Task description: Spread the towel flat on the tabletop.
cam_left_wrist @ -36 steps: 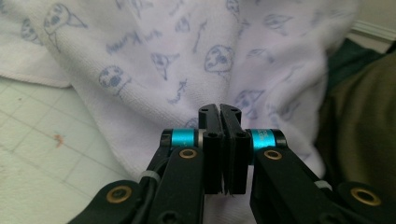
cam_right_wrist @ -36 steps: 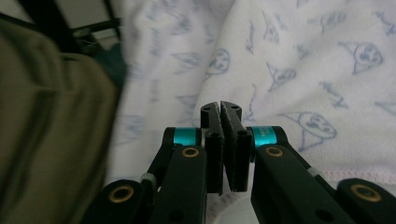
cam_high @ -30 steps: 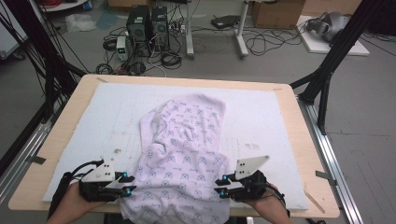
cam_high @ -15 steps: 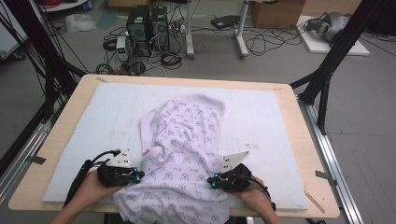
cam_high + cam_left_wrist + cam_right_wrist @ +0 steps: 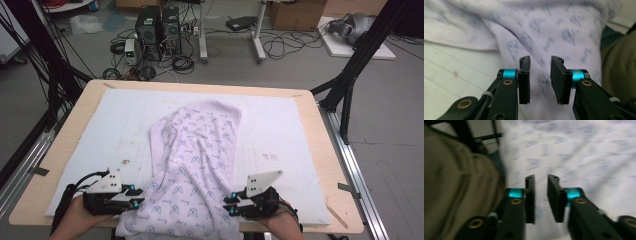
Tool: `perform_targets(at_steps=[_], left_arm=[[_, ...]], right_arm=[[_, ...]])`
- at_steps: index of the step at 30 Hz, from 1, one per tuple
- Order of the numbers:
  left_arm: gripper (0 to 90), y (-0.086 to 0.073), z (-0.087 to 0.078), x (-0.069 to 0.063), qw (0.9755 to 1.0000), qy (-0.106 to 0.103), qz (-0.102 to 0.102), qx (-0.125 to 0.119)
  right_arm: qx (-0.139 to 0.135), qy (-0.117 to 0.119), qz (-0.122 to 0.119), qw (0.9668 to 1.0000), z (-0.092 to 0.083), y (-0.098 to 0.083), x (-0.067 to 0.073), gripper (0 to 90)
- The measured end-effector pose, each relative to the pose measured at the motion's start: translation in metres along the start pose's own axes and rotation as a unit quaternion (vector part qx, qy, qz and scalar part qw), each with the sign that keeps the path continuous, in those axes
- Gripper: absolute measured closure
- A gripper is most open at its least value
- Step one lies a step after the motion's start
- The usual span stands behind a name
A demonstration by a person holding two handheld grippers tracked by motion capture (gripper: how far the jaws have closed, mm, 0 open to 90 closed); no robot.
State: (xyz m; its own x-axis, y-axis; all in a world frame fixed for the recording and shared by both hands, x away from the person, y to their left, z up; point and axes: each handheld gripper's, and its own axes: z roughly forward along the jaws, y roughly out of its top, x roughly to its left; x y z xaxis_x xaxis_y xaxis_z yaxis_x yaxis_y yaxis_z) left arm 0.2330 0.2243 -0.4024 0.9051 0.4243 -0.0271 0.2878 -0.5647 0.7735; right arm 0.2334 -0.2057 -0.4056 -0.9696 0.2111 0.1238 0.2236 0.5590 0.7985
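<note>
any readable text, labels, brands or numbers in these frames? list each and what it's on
None can be read.
Cloth: a repeated blue-grey printed motif; too small in the high view and too blurred in both gripper views to tell whether it holds letters.
Computer towers on the floor: no legible badge or label.
Cardboard box at the back: no print that can be made out.
Left gripper and right gripper: no markings visible.

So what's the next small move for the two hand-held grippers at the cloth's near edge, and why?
Probably ease both inward and close on the patterned cloth. The left hand-held gripper and right hand-held gripper have just been opening, and the gap between each pair of jaws holds nothing.
</note>
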Motion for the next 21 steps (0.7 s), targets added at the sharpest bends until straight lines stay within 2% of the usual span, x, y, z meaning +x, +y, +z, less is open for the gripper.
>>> perform_targets(at_steps=[2, 3, 5, 6, 10, 11, 13, 14, 15, 17, 18, 21], left_arm=[[68.4, 0.006, 0.007, 0.013, 0.9998, 0.016, -0.009, -0.009], [69.2, 0.009, 0.013, 0.02, 0.9995, 0.024, -0.014, -0.011], [72.1, 0.015, 0.028, 0.036, 0.9988, 0.04, -0.027, -0.007], [73.5, 0.017, 0.032, 0.041, 0.9986, 0.045, -0.027, 0.0], [72.7, 0.023, 0.058, 0.062, 0.9966, 0.064, -0.047, 0.021], [69.7, 0.024, 0.064, 0.065, 0.9955, 0.074, -0.052, 0.029], [61.0, 0.023, 0.074, 0.069, 0.9944, 0.067, -0.068, 0.046], [61.5, 0.022, 0.078, 0.07, 0.994, 0.067, -0.067, 0.055], [63.1, 0.022, 0.079, 0.069, 0.9943, 0.072, -0.061, 0.048], [80.5, 0.024, 0.08, 0.068, 0.995, 0.067, -0.053, 0.051], [86.0, 0.024, 0.08, 0.067, 0.9948, 0.069, -0.049, 0.056], [87.9, 0.024, 0.077, 0.069, 0.9949, 0.064, -0.052, 0.058]], right_arm=[[0.001, -0.021, 0.011, 0.9997, 0.0, 0.001, -0.016, 69.7], [0.004, -0.04, 0.012, 0.9991, 0.001, 0.001, -0.026, 67.7], [0.012, -0.063, 0.028, 0.9976, 0.005, 0.0, -0.044, 66.5], [0.018, -0.076, 0.036, 0.9963, 0.007, -0.001, -0.055, 65.0], [0.025, -0.107, 0.045, 0.9929, 0.014, -0.003, -0.077, 63.5], [0.026, -0.111, 0.047, 0.9924, 0.015, -0.004, -0.081, 62.9], [0.027, -0.115, 0.058, 0.9913, 0.019, -0.006, -0.088, 61.2], [0.029, -0.114, 0.062, 0.9911, 0.02, -0.007, -0.091, 61.2], [0.031, -0.115, 0.065, 0.9908, 0.022, -0.008, -0.093, 61.0], [0.036, -0.117, 0.071, 0.99, 0.026, -0.01, -0.097, 60.9], [0.038, -0.114, 0.077, 0.9898, 0.028, -0.01, -0.099, 61.0], [0.033, -0.113, 0.092, 0.9888, 0.029, -0.012, -0.103, 69.2]])
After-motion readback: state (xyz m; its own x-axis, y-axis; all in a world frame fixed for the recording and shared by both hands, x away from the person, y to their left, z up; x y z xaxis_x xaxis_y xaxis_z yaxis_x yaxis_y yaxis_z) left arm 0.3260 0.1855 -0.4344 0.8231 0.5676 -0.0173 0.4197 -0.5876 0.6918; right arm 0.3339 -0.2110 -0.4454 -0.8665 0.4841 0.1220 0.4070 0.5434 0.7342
